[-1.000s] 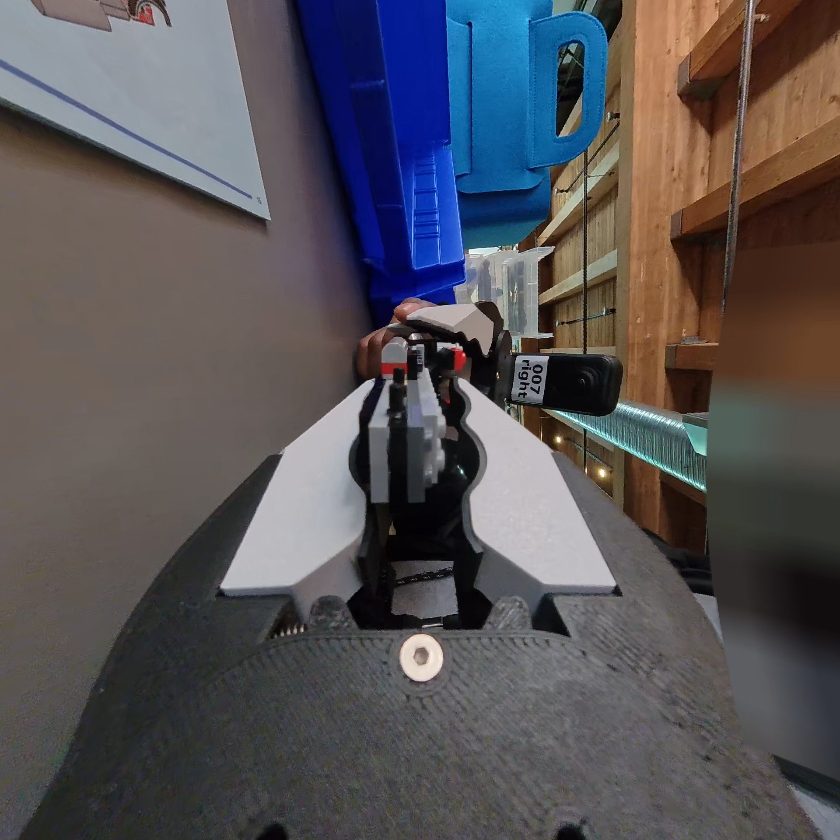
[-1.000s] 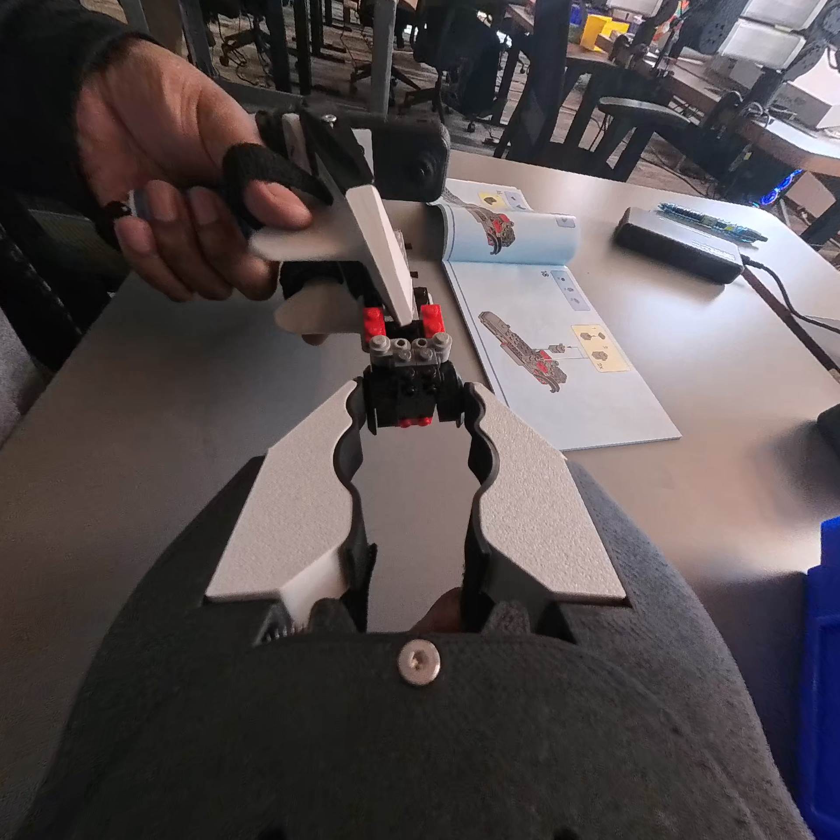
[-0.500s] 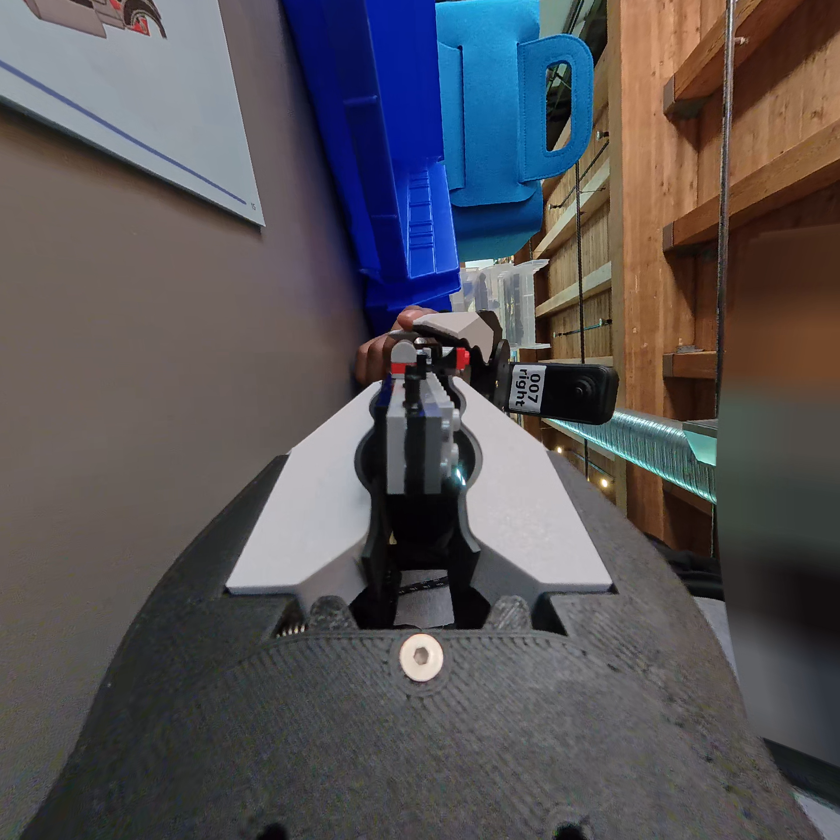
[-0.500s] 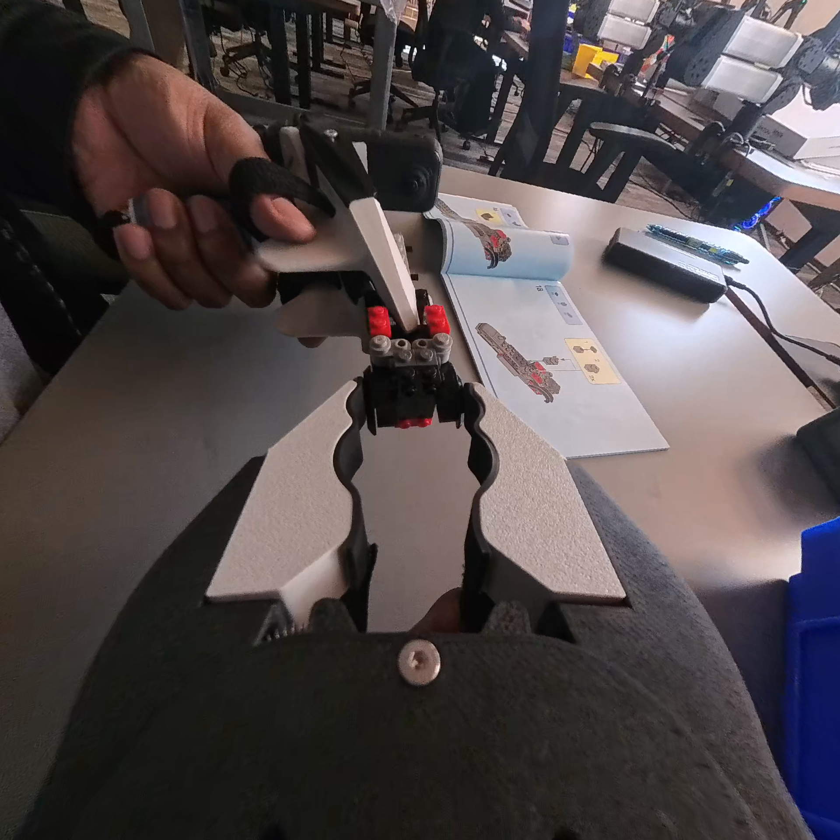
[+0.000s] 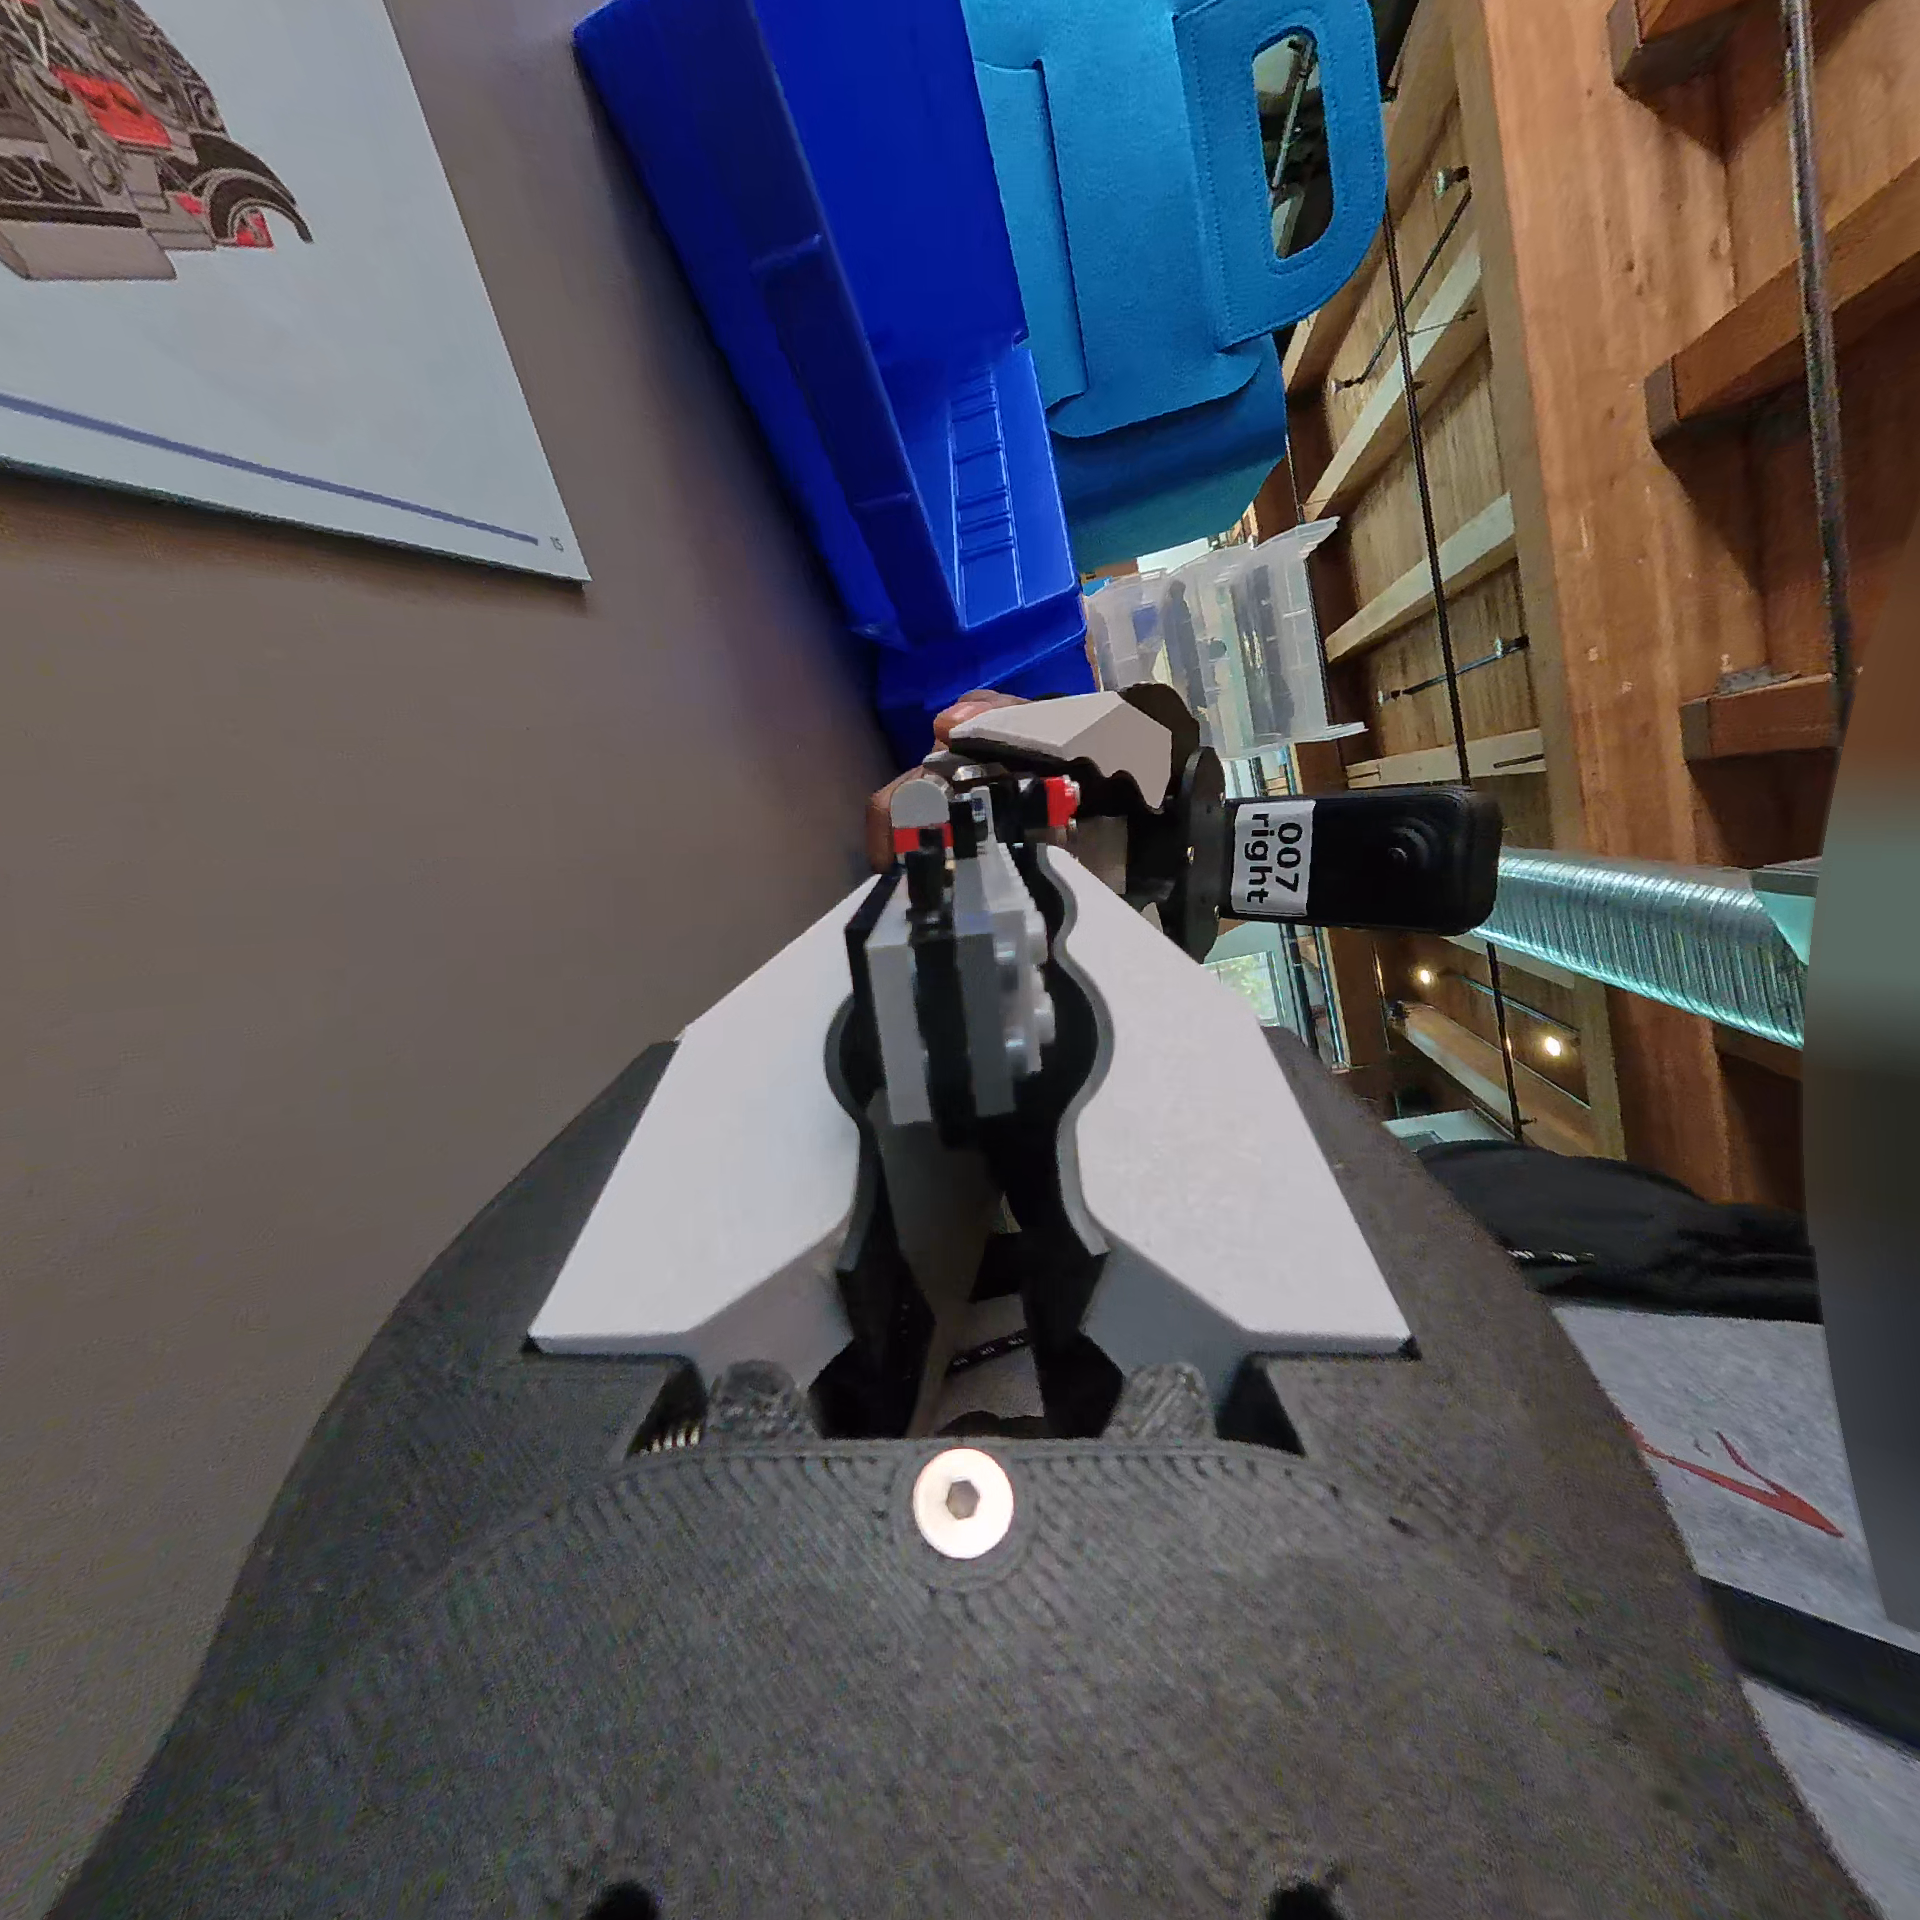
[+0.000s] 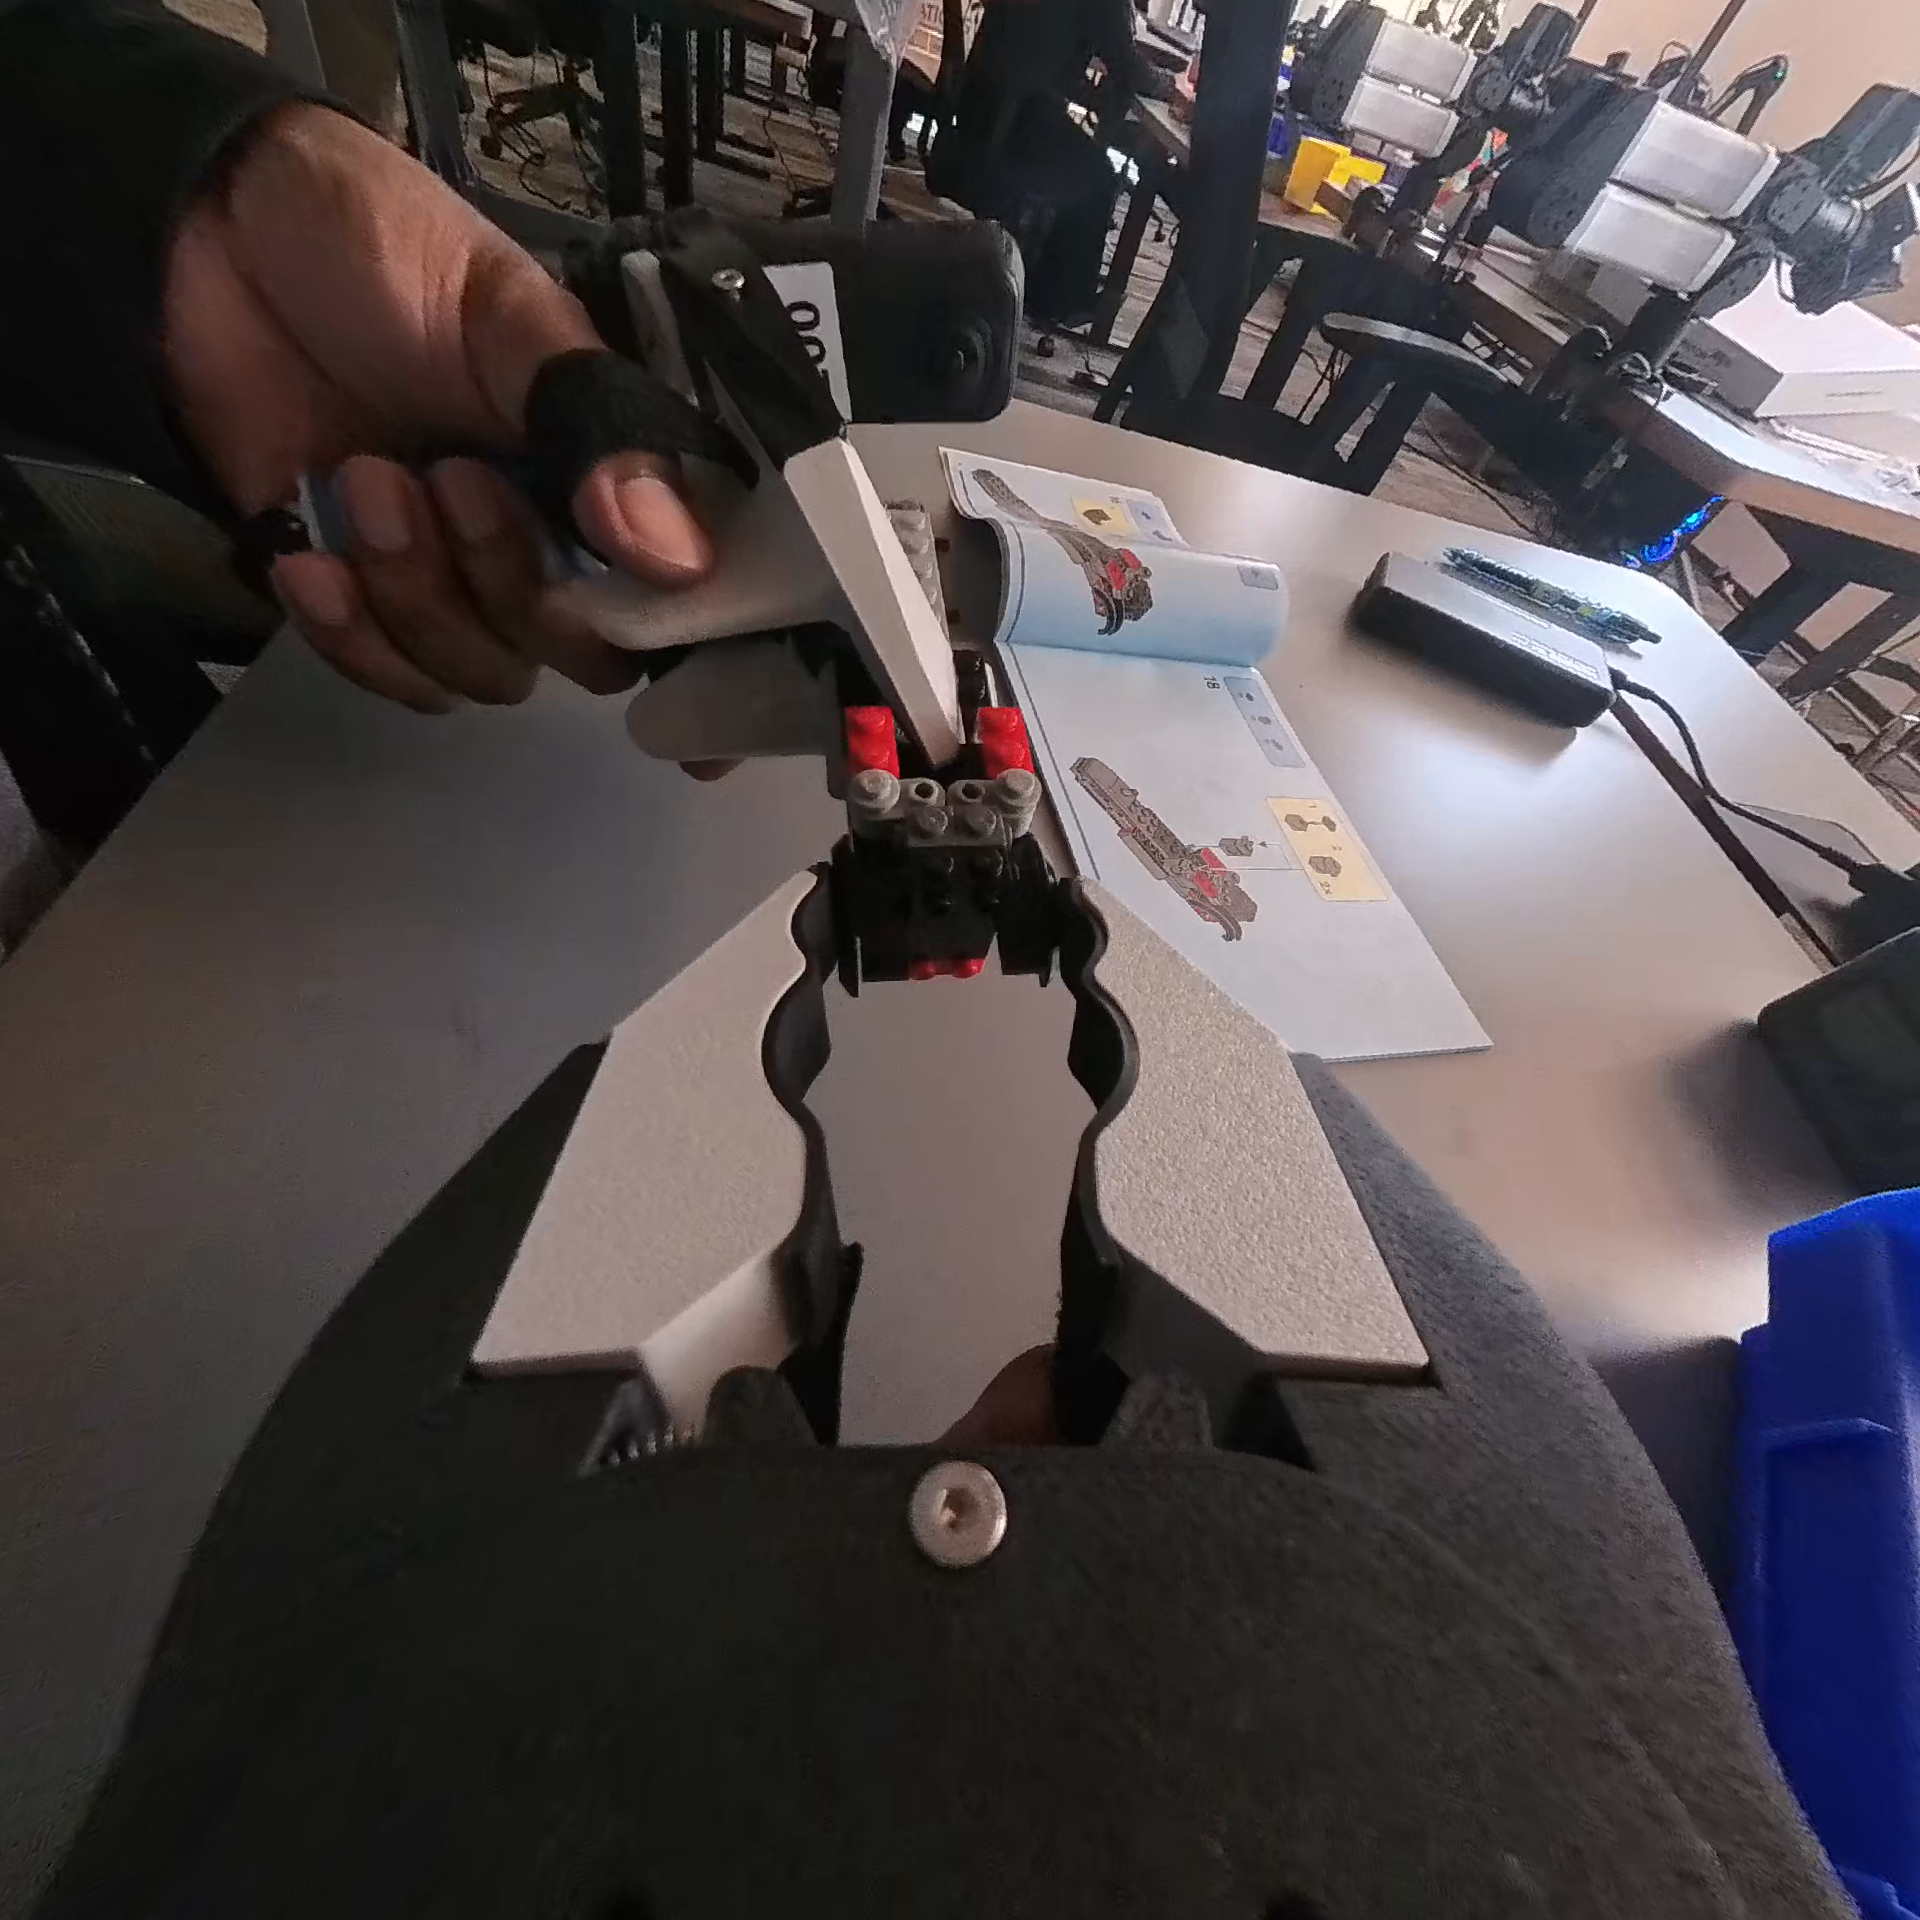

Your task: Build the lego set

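In the right wrist view, the right gripper (image 6: 951,935) was seen nearest, its two grey fingers clamped on the black, red-studded end of the lego model (image 6: 940,883), which was held in the air above the grey table (image 6: 312,935). Just beyond the fingertips, a row of grey studs and two red bricks of the same model were visible. There the left gripper (image 6: 914,727) was met: one of its grey fingers (image 6: 883,592) was pressed down between the two red bricks, and the rest of the model was gripped inside it. That gripper was held by a hand (image 6: 416,468) in a dark sleeve, with a black strap looped around one finger.

In the left wrist view, turned on its side, the grey and black length of the lego model (image 5: 961,1018) was seen pinched between the left gripper's (image 5: 971,904) closed fingers, running forward to the right gripper (image 5: 1049,758), where its red-and-grey end was grasped.

Farther off on the table, an open instruction booklet (image 6: 1226,790) was laid flat, its left page curled upward. Behind it, a flat black device (image 6: 1486,644) with a cable was set near the table's far edge. A blue bin (image 6: 1849,1507) was seen at the near right edge. In the left wrist view a lighter blue felt bag (image 5: 1174,260) was seen behind the bin, with wooden shelving (image 5: 1662,416) beyond.
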Available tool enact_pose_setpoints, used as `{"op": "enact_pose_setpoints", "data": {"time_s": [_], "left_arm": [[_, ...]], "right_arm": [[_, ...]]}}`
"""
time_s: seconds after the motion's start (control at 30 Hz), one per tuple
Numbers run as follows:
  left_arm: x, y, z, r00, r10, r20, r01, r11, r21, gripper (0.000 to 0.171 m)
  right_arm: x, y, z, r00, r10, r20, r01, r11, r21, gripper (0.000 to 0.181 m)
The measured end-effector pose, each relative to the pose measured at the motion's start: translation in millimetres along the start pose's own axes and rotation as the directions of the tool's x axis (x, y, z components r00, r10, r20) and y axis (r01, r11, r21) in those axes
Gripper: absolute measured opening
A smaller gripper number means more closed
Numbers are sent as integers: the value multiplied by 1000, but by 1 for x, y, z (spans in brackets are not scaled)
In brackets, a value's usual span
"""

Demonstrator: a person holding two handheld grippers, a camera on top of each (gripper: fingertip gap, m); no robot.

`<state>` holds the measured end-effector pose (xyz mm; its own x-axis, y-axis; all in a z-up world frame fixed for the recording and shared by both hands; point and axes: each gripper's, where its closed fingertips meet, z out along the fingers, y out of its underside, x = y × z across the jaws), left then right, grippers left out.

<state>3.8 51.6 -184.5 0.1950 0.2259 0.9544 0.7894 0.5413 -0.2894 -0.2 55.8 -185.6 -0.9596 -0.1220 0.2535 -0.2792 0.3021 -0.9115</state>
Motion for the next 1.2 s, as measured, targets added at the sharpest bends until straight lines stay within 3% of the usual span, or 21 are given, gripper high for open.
{"op": "enact_pose_setpoints", "data": {"time_s": [0.2, 0.4, 0.73, 1.03, 1.2], "left_arm": [[0, 0, 0, 1000, 27, 10, -27, 1000, 2, 34], [4, -4, 1, 1000, 21, -15, -21, 1000, 19, 25], [26, -16, -2, 973, 231, -28, -228, 971, 72, 30], [26, -20, -2, 951, 308, 12, -308, 947, 91, 24], [26, -21, -3, 908, 418, 16, -418, 903, 102, 19]], "right_arm": [[0, 0, 0, 1000, -13, -7, 13, 1000, -3, 44], [4, -2, 0, 998, -44, -40, 44, 999, 5, 45], [19, -4, -4, 987, -71, -147, 81, 995, 62, 45], [21, -9, -4, 974, -114, -198, 134, 987, 92, 45], [22, -12, -6, 977, -92, -192, 116, 986, 118, 46]]}}
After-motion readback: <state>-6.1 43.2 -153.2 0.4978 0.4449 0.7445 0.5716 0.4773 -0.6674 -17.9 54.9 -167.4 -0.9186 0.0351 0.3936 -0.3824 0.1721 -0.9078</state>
